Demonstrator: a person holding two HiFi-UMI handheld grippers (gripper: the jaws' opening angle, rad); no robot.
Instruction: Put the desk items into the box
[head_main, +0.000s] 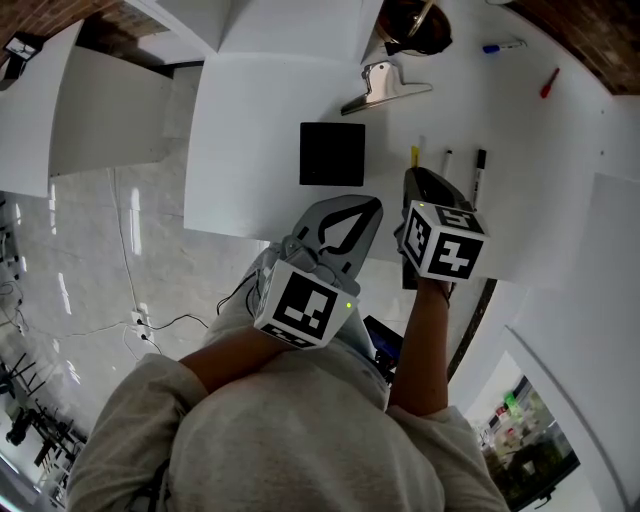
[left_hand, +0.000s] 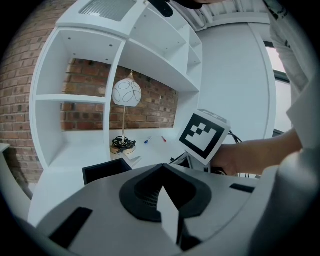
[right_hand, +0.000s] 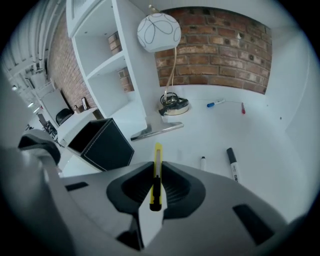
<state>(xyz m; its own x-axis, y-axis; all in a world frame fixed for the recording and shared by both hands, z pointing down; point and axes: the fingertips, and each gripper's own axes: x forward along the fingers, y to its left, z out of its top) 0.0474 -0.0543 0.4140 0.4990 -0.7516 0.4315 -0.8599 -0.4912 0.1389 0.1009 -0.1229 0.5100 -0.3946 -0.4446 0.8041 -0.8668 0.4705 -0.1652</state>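
right gripper is clamped on a slim yellow plastic utility knife w/ a black slider. the knife lies lengthwise betw. the jaws, its front end poking out past the tips toward the white desk top. we can't tell if it touches the desk.

left gripper has its jaws pressed together w/ nothing betw. them. it's held at the desk's front edge, just beside the right one.

the open-topped black square box w/ pale stitching stands on the desk just ahead of the left gripper, left of the knife.

ahead & right of the knife we see a short white pen & a black-capped marker, lying side by side but apart. further back lies a silver metal lever clip, then a round lamp base w/ coiled black cord, & a white globe shade above it. at the back right are a blue-capped pen & a red pen, both well apart from the box.
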